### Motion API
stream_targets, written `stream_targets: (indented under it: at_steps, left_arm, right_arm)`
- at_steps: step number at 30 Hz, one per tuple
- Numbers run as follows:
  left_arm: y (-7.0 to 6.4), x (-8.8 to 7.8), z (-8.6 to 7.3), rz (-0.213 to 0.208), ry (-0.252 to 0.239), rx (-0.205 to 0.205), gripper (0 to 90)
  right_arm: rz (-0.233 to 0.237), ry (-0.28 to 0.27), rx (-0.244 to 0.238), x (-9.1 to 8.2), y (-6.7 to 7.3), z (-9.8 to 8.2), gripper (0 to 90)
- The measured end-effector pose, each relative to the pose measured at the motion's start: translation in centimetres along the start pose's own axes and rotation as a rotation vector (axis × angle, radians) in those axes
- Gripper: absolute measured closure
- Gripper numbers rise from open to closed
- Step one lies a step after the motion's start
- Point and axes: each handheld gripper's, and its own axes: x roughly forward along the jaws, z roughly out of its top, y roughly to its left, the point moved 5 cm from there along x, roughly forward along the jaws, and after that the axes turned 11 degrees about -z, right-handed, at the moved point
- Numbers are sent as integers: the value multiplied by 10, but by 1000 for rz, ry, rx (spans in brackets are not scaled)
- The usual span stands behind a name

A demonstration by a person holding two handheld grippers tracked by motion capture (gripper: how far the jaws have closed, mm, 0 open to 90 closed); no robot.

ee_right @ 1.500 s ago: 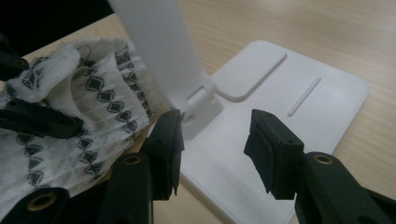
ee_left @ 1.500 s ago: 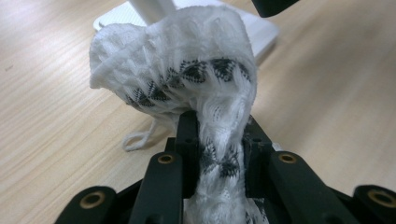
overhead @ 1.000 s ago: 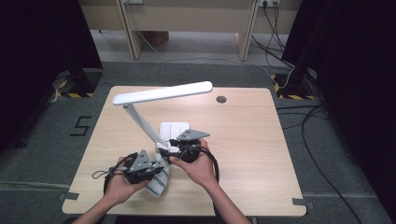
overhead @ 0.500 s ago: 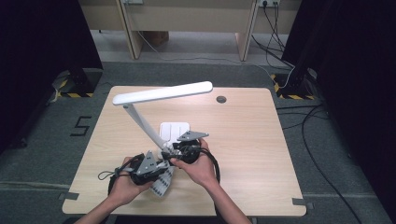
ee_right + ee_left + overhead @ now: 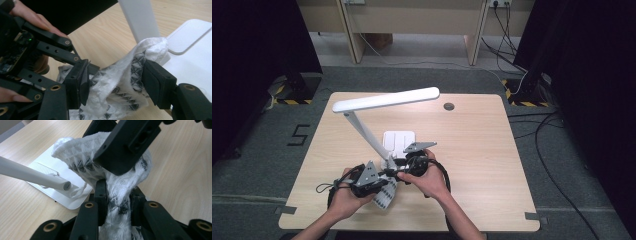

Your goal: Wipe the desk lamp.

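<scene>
A white knitted cloth [image 5: 117, 192] with black triangle patterning is held between two hand-held claws just in front of the base [image 5: 399, 141] of a white desk lamp [image 5: 384, 100] on a pale wooden worktop [image 5: 492, 150]. In the left gripper view, the left claw [image 5: 117, 197] is seen nearly closed, its two black jaws pinching a bunched stretch of the cloth between them. In the right gripper view, the right claw [image 5: 115, 80] is shown with its jaws set wider, a fuller fold of the same cloth [image 5: 120, 82] lying between them and both pads pressed against it.

From the high view, the left claw [image 5: 384, 176] and the right claw [image 5: 401, 169] are seen close together just before the lamp base, on the person's side of it, with the cloth [image 5: 384, 192] hanging down from the left claw towards the near edge of the worktop. The lamp's slanted arm [image 5: 364, 134] rises from the base just beside the claws, and its long head is stretched out level well above the base.
</scene>
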Motion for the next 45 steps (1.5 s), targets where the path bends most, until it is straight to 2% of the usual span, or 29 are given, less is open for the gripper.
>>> stream_targets:
  at_steps: [4, 9, 14, 18, 22, 26, 30, 32, 35, 37, 40, 41, 45]
  left_arm:
    - [0, 0, -1, 2, -3, -1, 736]
    - [1, -1, -1, 6, -5, -8, 736]
    - [1, 0, -1, 9, -8, -21, 734]
    - [1, 0, -1, 11, -15, -38, 732]
    - [2, -1, -1, 17, -22, -51, 729]
    - [3, -1, 0, 19, -24, -53, 723]
    - [3, 0, 0, 15, -36, -71, 714]
    - [4, 0, 0, 18, -39, -80, 690]
    - [5, -2, 2, 35, -56, -90, 603]
    - [6, -5, 4, 51, -72, -103, 513]
    - [7, -14, 9, 59, -105, -108, 428]
    - [7, -16, 11, 63, -114, -111, 408]
    - [11, -33, 21, 83, -176, -132, 391]
  right_arm:
    - [21, 10, -21, 0, 0, -2, 403]
    - [33, 11, -15, 1, -1, -3, 442]
    - [36, 21, -17, 0, -2, -3, 524]
    - [38, 24, -32, 0, -1, -4, 631]
    - [52, 27, -28, -2, 1, -4, 747]
    - [56, 28, -38, -3, 2, -4, 805]
    - [62, 36, -48, -4, 3, -5, 834]
    - [56, 32, -56, -5, 4, -4, 844]
    - [42, 20, -71, -7, 4, -2, 850]
    - [20, 14, -72, -8, 2, 0, 852]
    - [-25, -7, -67, -9, -6, 3, 853]
    - [-45, -14, -62, -10, -8, 4, 853]
    - [-74, -54, -42, -13, -14, 9, 853]
